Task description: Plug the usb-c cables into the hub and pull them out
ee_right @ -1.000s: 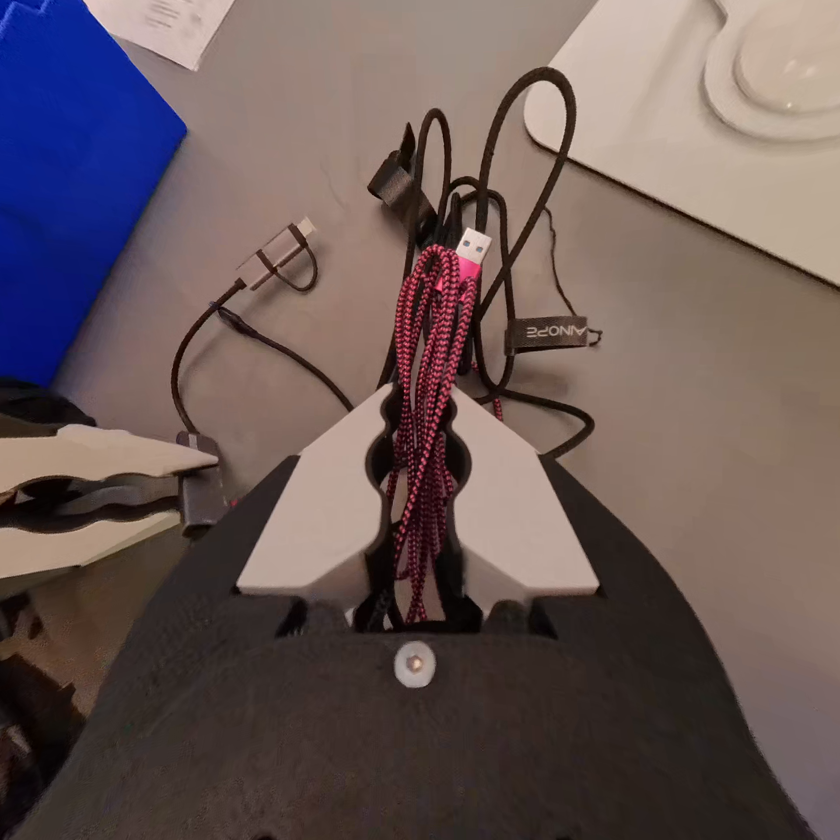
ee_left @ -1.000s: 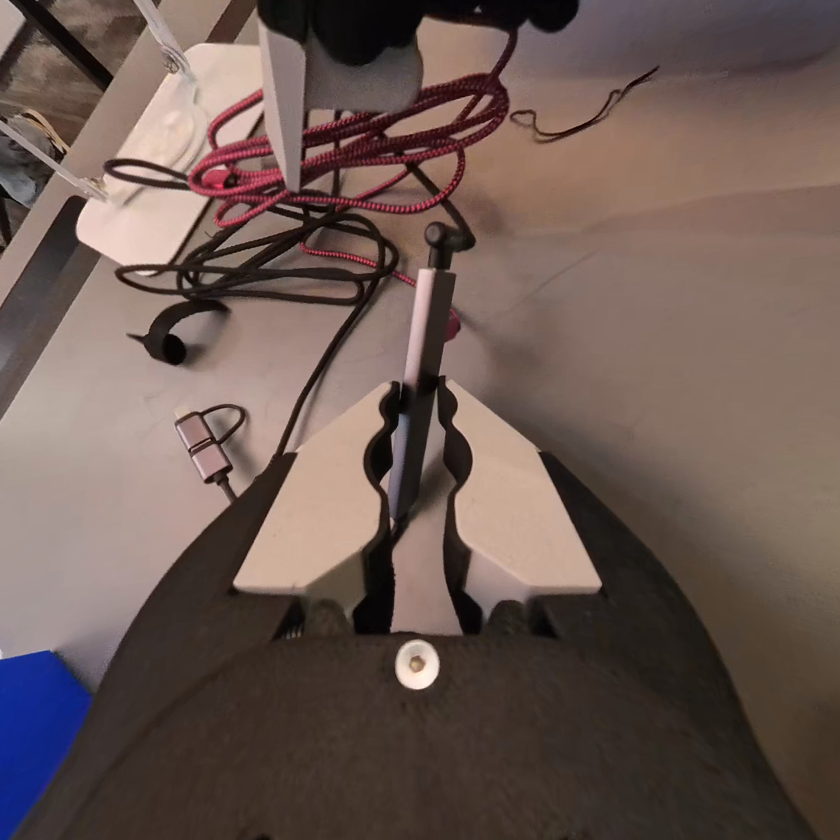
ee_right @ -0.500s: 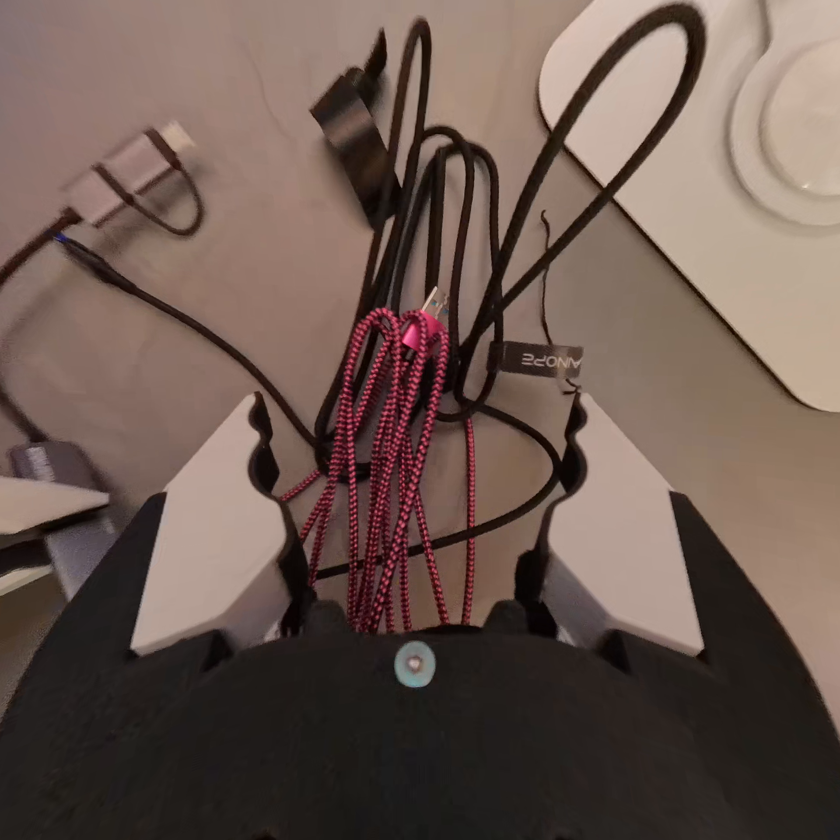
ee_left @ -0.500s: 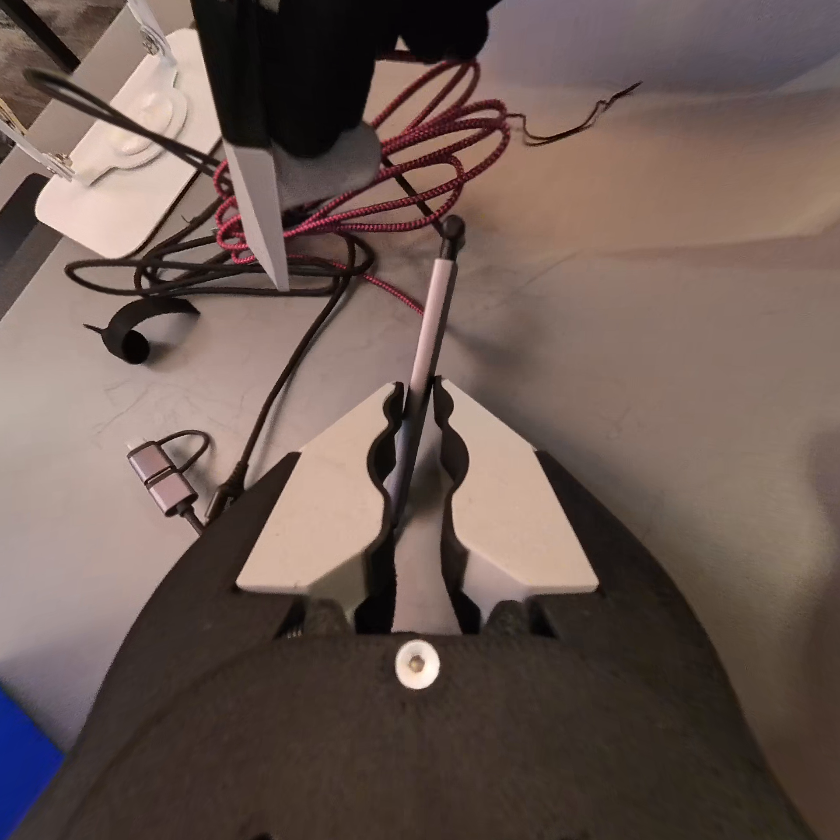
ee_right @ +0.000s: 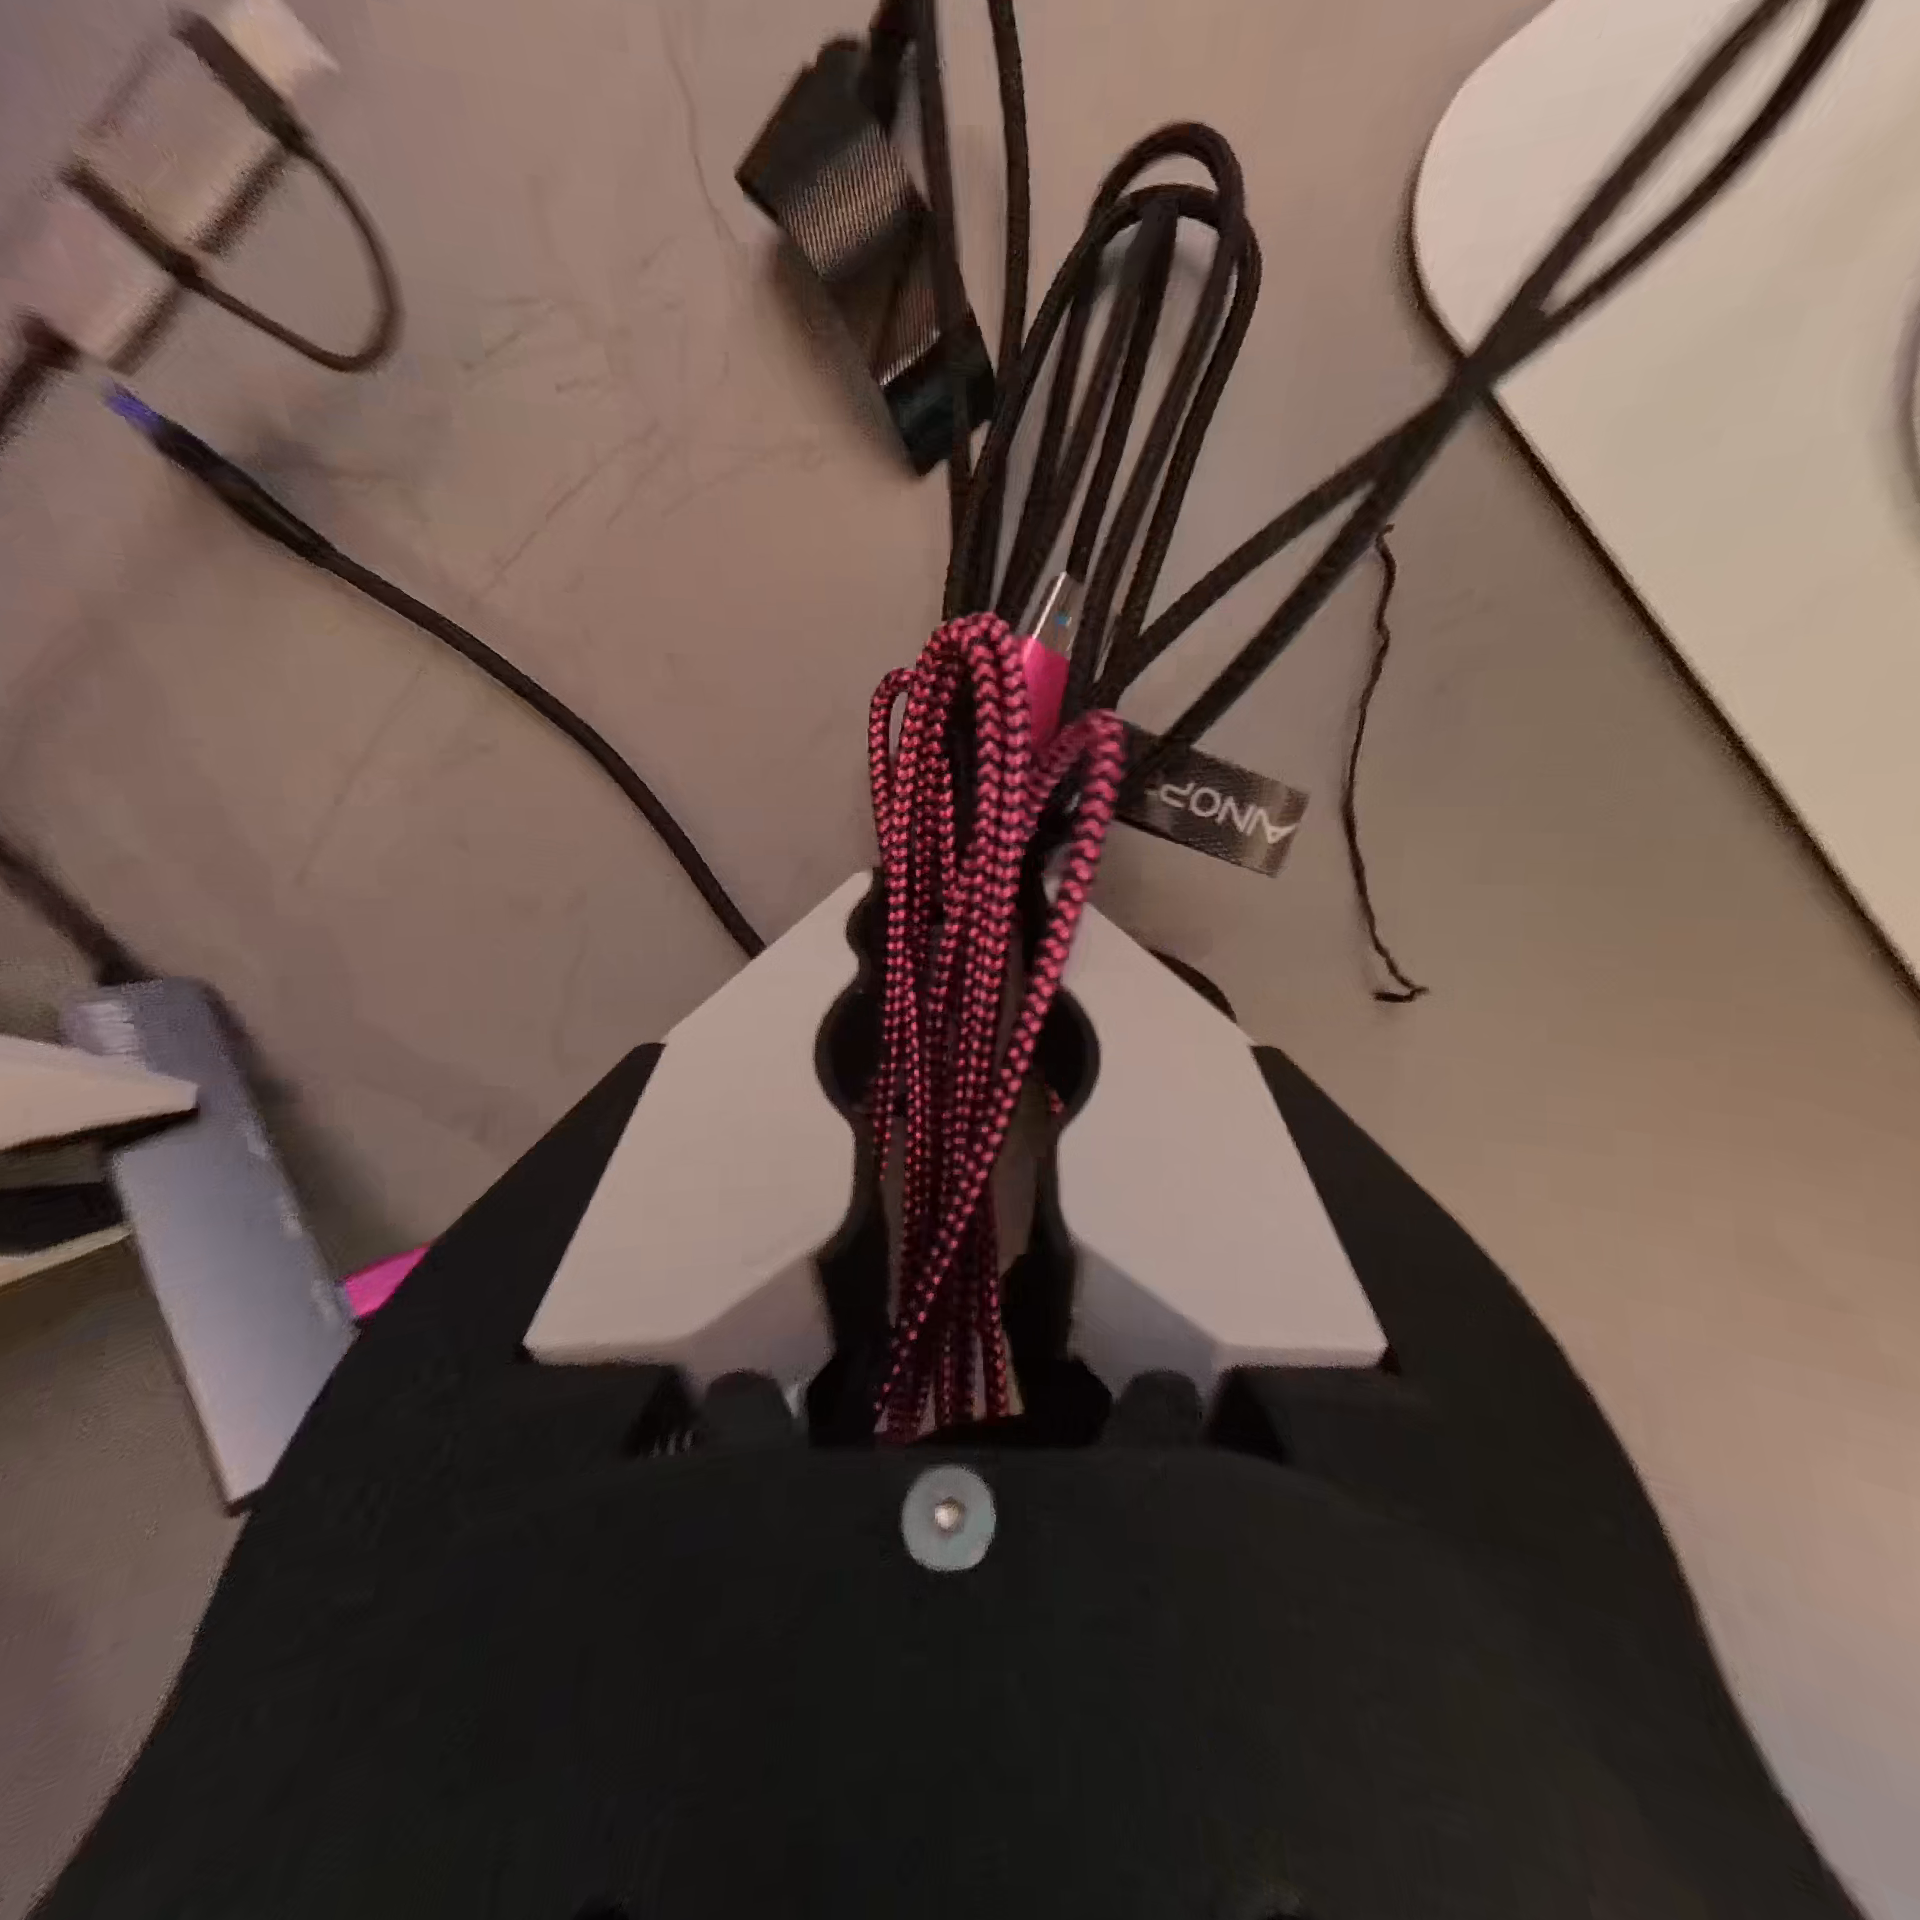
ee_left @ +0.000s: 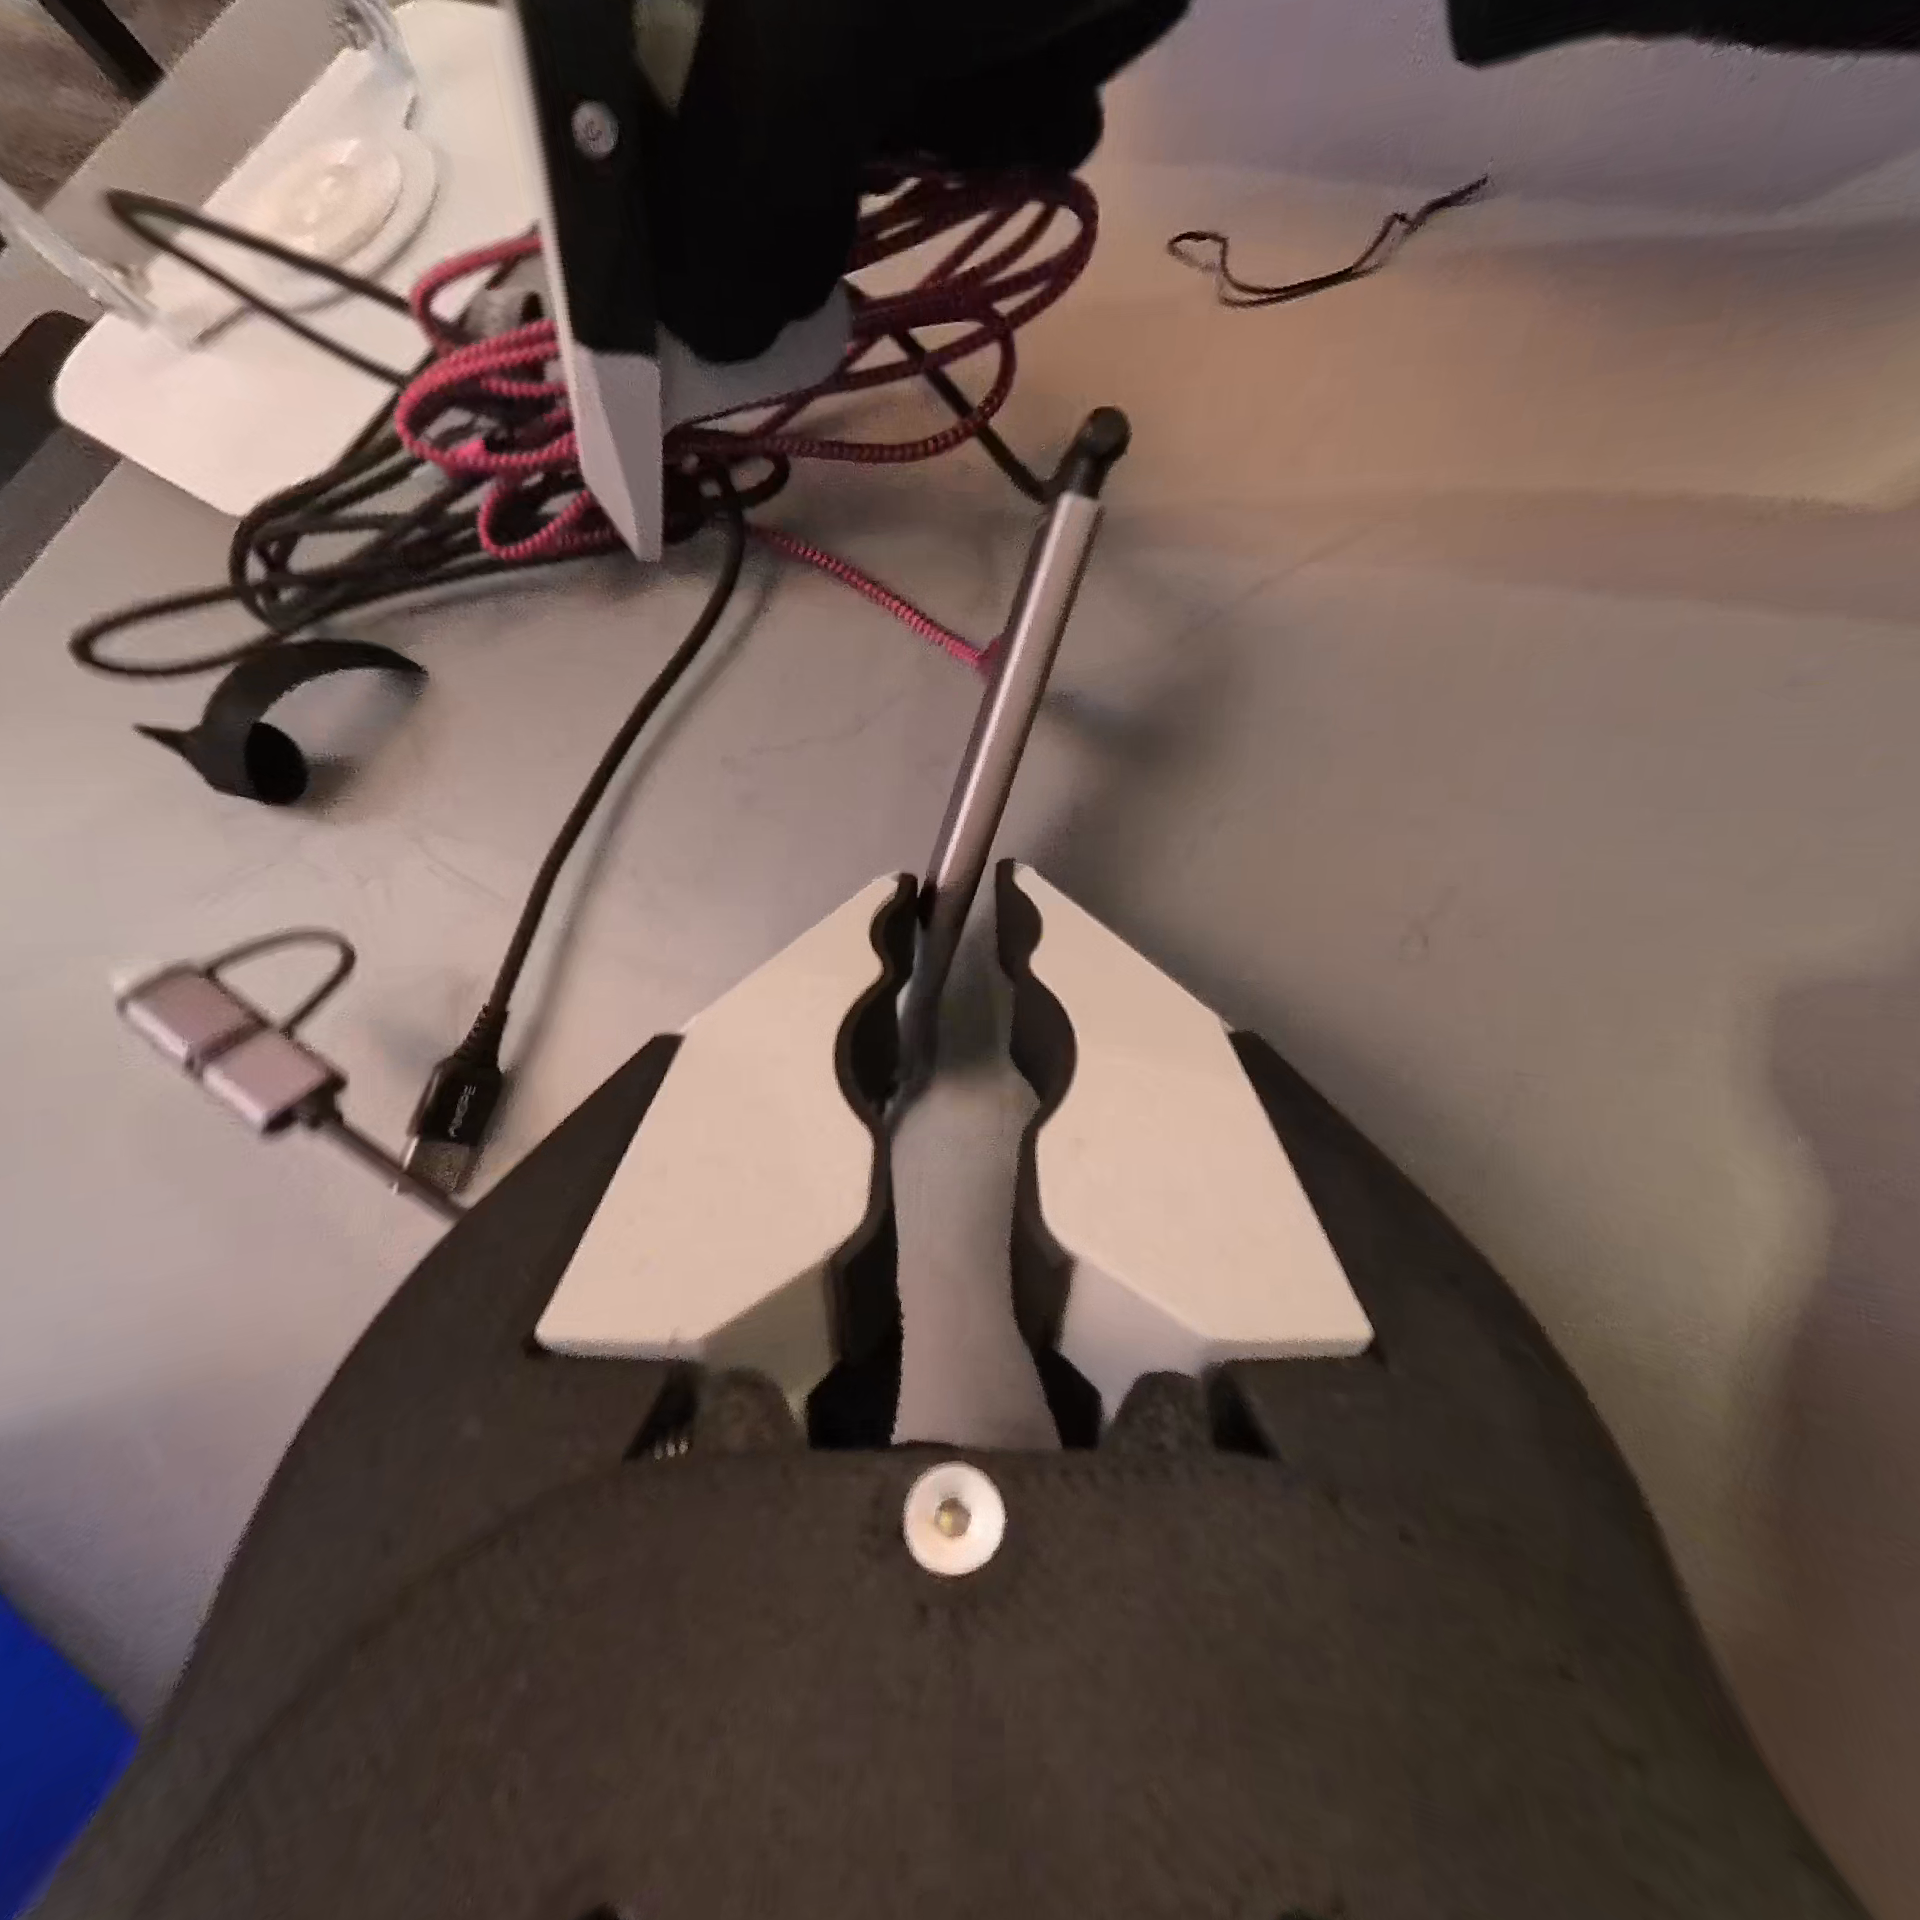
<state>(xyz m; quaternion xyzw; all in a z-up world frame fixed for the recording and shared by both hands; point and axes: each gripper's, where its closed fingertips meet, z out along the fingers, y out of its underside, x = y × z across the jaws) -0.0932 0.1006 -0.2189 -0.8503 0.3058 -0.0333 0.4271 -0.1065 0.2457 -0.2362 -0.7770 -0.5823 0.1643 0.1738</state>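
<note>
Grey tabletop (ee_left: 1455,831), warm dim light

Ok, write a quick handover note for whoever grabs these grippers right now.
Left gripper: shut on the hub, held edge-on above the table.
Right gripper: shut on the pink cable bundle, over the black cables.
A pink cable end looks plugged into the hub; a black plug lies loose beside the adapter.
Left: plug in the rest, then pull all out.

Hub (ee_left: 1013,696) stands on edge in the left gripper (ee_left: 951,894) — cable tangle (ee_left: 727,416) behind-left, strap (ee_left: 260,727) and adapter (ee_left: 234,1044) left on the table (ee_left: 1455,831).
</note>
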